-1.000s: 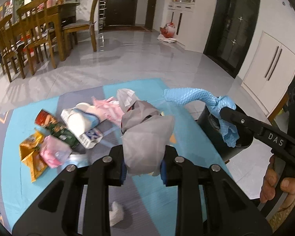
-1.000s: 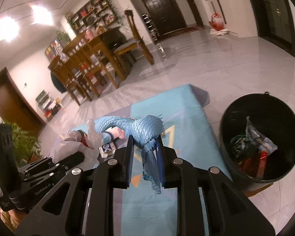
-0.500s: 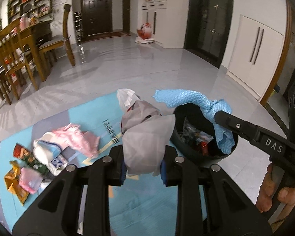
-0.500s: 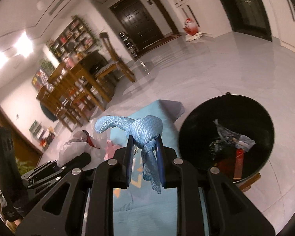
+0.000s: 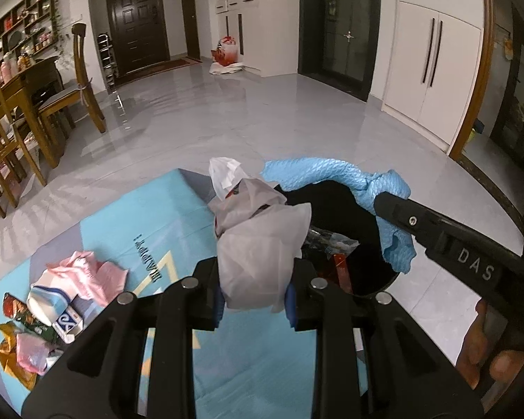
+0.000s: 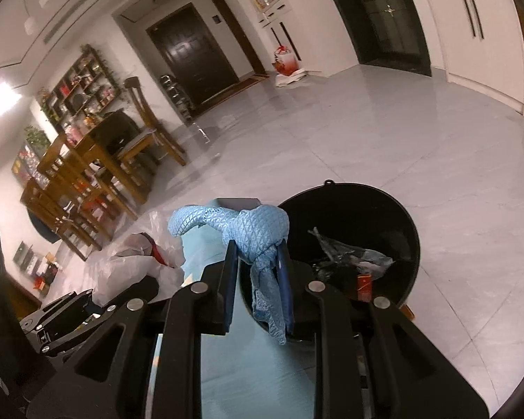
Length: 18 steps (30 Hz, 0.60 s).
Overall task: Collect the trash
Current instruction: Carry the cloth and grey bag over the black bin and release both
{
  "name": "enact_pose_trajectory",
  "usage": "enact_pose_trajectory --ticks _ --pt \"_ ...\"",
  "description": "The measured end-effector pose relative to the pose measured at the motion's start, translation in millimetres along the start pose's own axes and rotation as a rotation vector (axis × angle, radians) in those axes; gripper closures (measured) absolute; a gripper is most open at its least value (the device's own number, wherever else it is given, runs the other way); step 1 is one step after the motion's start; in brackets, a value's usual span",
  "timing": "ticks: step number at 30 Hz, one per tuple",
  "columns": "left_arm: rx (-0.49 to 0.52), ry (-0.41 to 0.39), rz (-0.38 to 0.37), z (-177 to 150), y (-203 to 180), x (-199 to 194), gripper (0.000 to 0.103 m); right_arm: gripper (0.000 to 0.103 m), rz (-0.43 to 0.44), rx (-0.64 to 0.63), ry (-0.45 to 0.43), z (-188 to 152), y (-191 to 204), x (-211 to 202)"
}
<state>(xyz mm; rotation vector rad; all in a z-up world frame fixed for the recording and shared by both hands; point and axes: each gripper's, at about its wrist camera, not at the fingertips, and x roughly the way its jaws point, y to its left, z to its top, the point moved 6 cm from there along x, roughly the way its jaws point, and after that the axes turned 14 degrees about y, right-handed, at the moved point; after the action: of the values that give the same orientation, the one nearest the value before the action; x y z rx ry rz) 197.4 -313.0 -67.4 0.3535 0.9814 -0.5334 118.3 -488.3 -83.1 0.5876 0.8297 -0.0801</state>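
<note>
**Now both loads hang at the bin**

Now you have swung off the littered end of the mat: a second ago the wrappers filled your left view, and the black bin point(image 5: 359, 244) sits right ahead instead, so the drop is close. Leftmost, the remaining trash pile point(image 5: 49, 314) of crinkly foil packets, a pink wad and a small carton lies on the smooth teal mat point(image 5: 150, 230), still to be fetched. Your left gripper point(image 5: 255, 300) is clamped on a limp, translucent plastic bag point(image 5: 262, 244), bunched and soft, near the bin's rim. Further right, your right gripper point(image 6: 258, 279) pinches a knotted blue cloth point(image 6: 258, 230), quilted in texture, over the bin's round mouth, which already holds crumpled wrappers.
</note>
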Motion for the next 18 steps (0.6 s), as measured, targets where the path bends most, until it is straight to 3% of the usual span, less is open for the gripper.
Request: enact_pose_trajectory --ticks 11,18 --pt "0.039 0.049 -0.036 17 -19 36 0.076 0.080 -0.003 0.178 0.040 12 -44 11" --pt "0.022 0.092 -0.097 25 -25 59 0.072 0.080 0.000 0.255 0.092 12 -65 20"
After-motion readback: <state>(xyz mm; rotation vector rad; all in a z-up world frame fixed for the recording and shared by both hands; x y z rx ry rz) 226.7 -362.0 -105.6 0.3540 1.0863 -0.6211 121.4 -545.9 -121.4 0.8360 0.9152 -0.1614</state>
